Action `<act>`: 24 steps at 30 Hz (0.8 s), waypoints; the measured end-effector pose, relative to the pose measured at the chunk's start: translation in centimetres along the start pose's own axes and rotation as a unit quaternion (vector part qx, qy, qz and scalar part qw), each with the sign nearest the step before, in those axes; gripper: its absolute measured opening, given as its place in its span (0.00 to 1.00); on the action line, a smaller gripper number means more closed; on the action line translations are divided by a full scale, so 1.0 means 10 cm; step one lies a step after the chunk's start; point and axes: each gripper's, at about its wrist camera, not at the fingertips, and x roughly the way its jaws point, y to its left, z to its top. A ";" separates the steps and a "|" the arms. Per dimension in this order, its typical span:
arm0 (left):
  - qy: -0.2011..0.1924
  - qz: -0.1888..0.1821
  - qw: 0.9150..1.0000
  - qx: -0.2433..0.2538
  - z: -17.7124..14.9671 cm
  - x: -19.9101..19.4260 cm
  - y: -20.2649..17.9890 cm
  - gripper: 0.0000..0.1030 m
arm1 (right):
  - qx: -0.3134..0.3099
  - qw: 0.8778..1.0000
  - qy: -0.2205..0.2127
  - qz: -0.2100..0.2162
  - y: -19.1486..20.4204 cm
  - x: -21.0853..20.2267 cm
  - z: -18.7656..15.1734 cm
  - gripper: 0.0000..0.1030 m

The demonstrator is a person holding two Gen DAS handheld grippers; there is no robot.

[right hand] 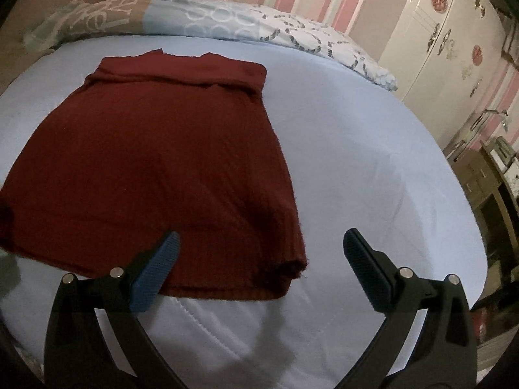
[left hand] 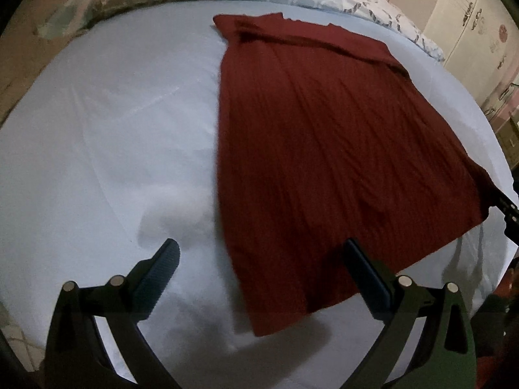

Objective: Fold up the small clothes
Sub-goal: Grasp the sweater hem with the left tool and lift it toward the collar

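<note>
A dark red ribbed garment (left hand: 324,149) lies flat on the pale blue bed sheet (left hand: 107,136), its sleeves folded in across the top. My left gripper (left hand: 261,253) hovers open over the garment's near left corner, with nothing between its fingers. In the right wrist view the same garment (right hand: 155,168) fills the left half, its near right corner doubled over. My right gripper (right hand: 259,246) stands wide open just above that corner and grips nothing. A dark part of the right gripper (left hand: 506,207) shows at the left view's right edge.
A patterned pillow or duvet (right hand: 227,22) lies along the head of the bed. A white wardrobe (right hand: 447,48) with stickers stands at the right by a striped wall. Low wooden furniture (right hand: 486,178) sits beside the bed's right edge. Bare sheet (right hand: 373,162) lies right of the garment.
</note>
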 end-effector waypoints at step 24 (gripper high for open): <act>0.010 0.014 0.998 0.068 -0.03 -0.05 -0.32 0.19 | 0.047 0.998 0.018 0.040 -0.30 0.09 -0.07 0.97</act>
